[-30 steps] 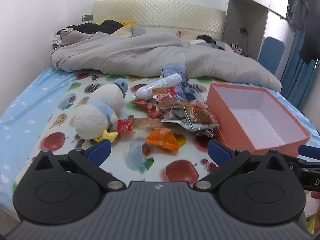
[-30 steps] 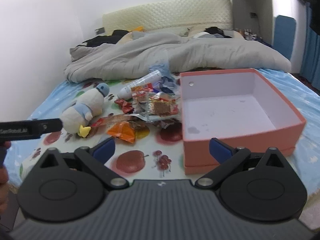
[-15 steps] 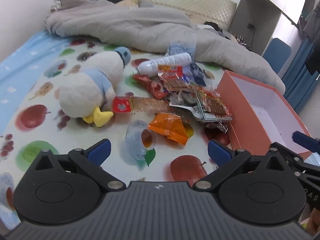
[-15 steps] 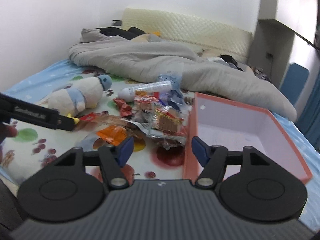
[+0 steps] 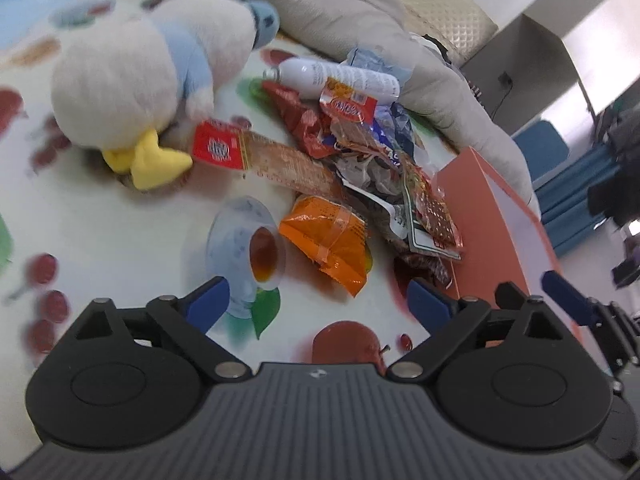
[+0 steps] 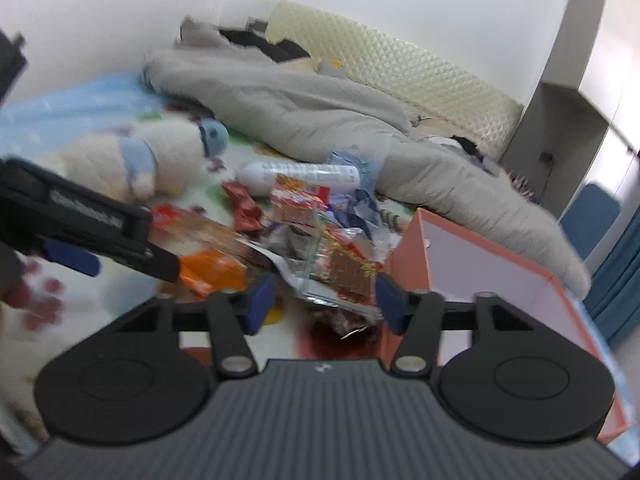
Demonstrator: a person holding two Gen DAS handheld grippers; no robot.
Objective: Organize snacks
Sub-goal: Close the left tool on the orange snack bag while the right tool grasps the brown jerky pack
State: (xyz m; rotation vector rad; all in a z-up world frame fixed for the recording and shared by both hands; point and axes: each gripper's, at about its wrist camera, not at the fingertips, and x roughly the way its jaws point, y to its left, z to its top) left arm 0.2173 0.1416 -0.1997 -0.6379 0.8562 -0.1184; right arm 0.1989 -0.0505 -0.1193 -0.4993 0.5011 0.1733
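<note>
The snack packets (image 5: 360, 168) lie heaped on the bed beside the orange box (image 5: 500, 216); they look light, crinkly and slippery, best pinched at a sealed edge. Left gripper (image 5: 316, 300) jaws gape, empty, just narrowing; right gripper (image 6: 324, 300) jaws, half-closing, grasp nothing

Snack pile (image 6: 320, 236) beside pink box (image 6: 480, 276), plush toy (image 6: 160, 160), grey duvet (image 6: 340, 120)

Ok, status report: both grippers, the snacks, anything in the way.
Left gripper open, empty; right gripper closing, nothing gripped. Crinkled foil snack packets heaped on bedsheet, beside open orange cardboard box. White plush duck and white plastic bottle beside heap.
</note>
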